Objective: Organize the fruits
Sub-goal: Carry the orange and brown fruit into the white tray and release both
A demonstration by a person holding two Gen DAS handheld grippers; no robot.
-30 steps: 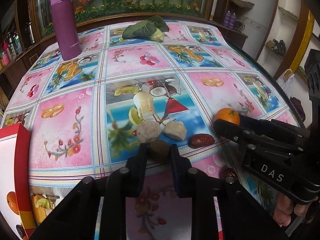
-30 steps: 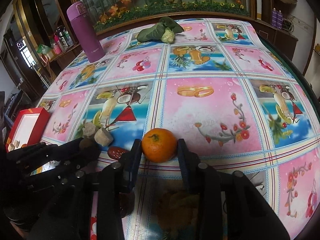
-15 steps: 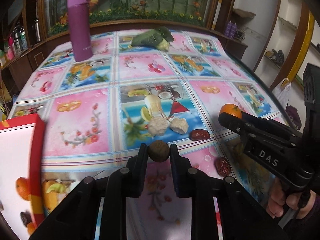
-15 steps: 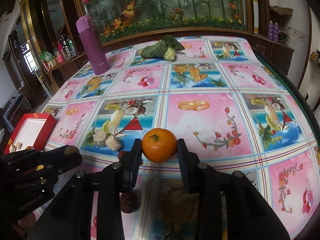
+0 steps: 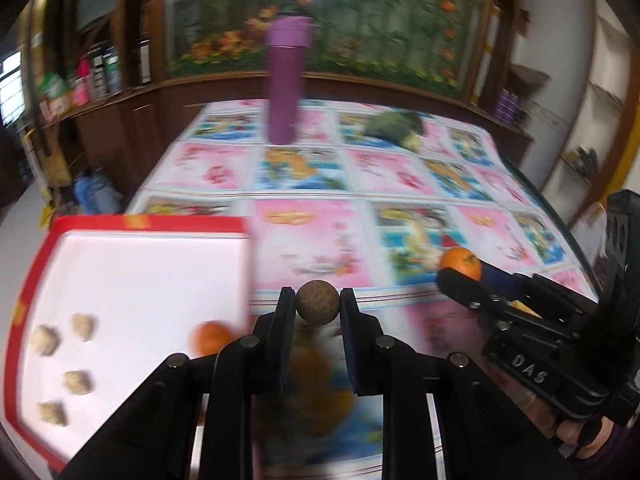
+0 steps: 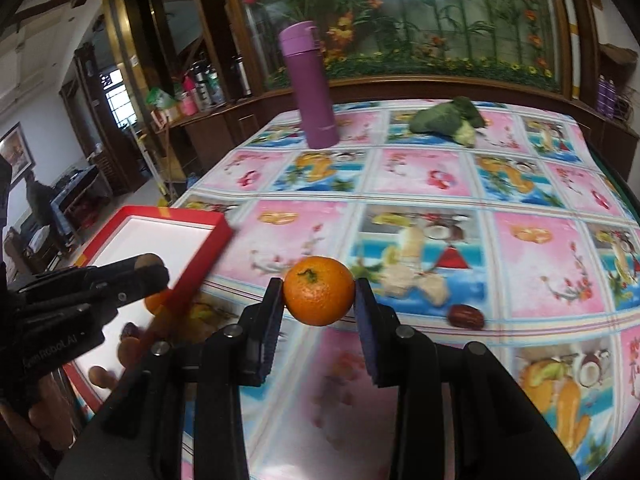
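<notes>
The box (image 6: 176, 216) sits at the table's (image 6: 532, 264) left near edge, with pale lumps (image 5: 78, 380) inside, a tangerine (image 5: 208, 336) to their right. Far behind stands a flask (image 6: 312, 92), leafy greens (image 6: 448, 120) to its right (a date (image 6: 466, 316) lies nearer, on the cloth).

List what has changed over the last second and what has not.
Both grippers lifted off the table and swung left toward the red box. The left gripper raised its brown round fruit off the cloth; the right gripper carried its orange along. Both jaws stay clamped. The purple flask, greens and red date stayed put.
</notes>
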